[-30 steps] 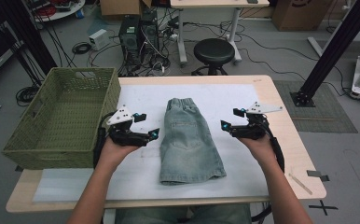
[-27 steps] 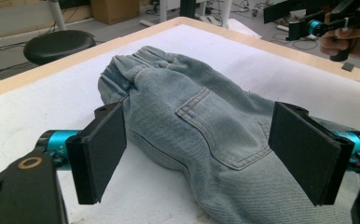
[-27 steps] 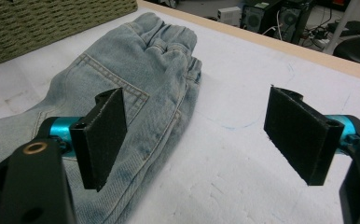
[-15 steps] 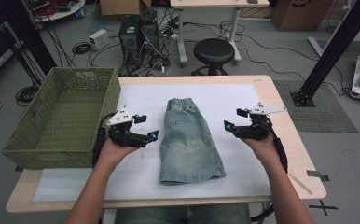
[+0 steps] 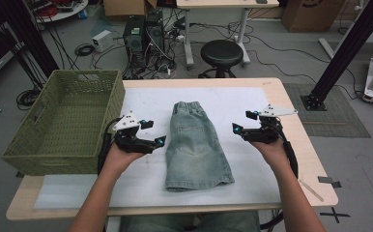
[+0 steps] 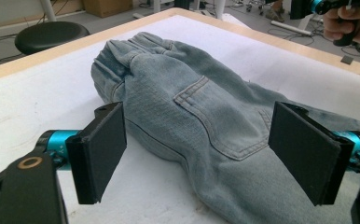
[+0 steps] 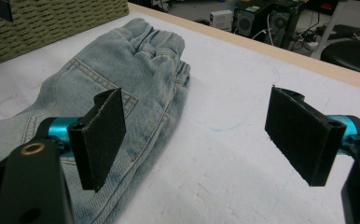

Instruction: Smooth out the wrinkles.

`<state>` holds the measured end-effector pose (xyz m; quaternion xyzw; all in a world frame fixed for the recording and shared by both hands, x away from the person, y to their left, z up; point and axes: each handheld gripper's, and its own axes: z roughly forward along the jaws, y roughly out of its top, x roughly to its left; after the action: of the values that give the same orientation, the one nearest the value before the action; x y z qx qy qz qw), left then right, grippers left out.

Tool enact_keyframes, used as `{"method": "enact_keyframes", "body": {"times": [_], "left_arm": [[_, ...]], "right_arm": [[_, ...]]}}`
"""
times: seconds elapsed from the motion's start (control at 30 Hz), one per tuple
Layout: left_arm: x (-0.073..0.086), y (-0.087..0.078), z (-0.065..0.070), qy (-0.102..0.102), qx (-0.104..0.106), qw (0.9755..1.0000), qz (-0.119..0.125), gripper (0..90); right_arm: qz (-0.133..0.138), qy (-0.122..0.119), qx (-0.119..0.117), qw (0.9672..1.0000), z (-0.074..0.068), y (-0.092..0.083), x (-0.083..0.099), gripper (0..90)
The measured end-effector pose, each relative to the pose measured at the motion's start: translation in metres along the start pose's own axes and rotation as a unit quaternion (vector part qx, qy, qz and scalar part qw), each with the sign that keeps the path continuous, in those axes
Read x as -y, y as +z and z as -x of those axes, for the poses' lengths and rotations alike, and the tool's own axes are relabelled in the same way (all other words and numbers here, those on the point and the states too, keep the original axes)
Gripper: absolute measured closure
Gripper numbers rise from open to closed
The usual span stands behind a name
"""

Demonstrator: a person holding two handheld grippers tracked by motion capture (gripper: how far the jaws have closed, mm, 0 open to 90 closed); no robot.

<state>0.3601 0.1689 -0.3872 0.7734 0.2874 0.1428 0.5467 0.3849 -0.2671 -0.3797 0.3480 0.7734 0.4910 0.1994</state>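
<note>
Grey floor strewn with cables [image 5: 266, 46], a black stool [image 5: 222, 52], computer towers [image 5: 143, 34] beyond the wooden table [image 5: 291, 104].

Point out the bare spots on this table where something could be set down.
Bare white mat lies between the denim shorts and the right claw, and along the front edge below the left claw. The wicker basket looks empty inside. It is tightest between basket, left claw and shorts.

Honestly can't read a single word, label, brand or number anywhere here. Closest thing to a sign is a black taped X on the floor [image 5: 333, 213], just off the tabletop's near right corner. Everything else is too small or blurry.
</note>
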Motion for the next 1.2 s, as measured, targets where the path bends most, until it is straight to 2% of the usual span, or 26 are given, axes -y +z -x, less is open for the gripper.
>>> {"method": "enact_keyframes", "body": {"times": [0.17,0.37,0.57,0.67,0.77,0.8,0.9,1.0,1.03,1.2], "left_arm": [[0.002,0.005,0.002,0.000,0.006,1.0000,-0.007,19.2],[0.002,0.008,0.002,-0.003,-0.001,1.0000,-0.010,19.2],[-0.002,0.016,0.002,-0.011,0.000,0.9999,-0.009,19.0],[-0.007,0.024,0.000,-0.022,0.000,0.9998,-0.003,19.0],[-0.010,0.037,-0.004,-0.035,-0.005,0.9994,0.006,19.0],[-0.010,0.045,-0.007,-0.044,-0.004,0.9990,0.002,19.0],[-0.013,0.062,-0.013,-0.051,-0.007,0.9985,-0.017,18.8],[-0.015,0.077,-0.021,-0.057,-0.014,0.9980,-0.022,18.8],[-0.015,0.081,-0.024,-0.061,-0.016,0.9976,-0.029,18.8],[-0.009,0.102,-0.035,-0.067,-0.029,0.9954,-0.063,18.8]], "right_arm": [[-0.005,0.002,-0.003,1.0000,-0.002,0.003,0.002,20.6],[-0.005,0.003,-0.001,1.0000,-0.003,0.001,0.004,20.6],[-0.005,-0.001,-0.004,1.0000,-0.006,0.002,0.003,20.6],[-0.010,-0.003,-0.012,0.9999,-0.007,0.007,0.000,20.6],[-0.015,0.001,-0.024,0.9996,-0.009,0.019,-0.006,20.7],[-0.015,0.003,-0.026,0.9995,-0.008,0.024,-0.007,20.7],[-0.035,0.020,-0.043,0.9983,-0.006,0.046,-0.011,20.7],[-0.049,0.019,-0.049,0.9974,-0.005,0.063,-0.016,20.7],[-0.054,0.025,-0.057,0.9966,-0.005,0.071,-0.017,20.7],[-0.087,0.029,-0.063,0.9938,-0.002,0.100,-0.018,20.9]]}}
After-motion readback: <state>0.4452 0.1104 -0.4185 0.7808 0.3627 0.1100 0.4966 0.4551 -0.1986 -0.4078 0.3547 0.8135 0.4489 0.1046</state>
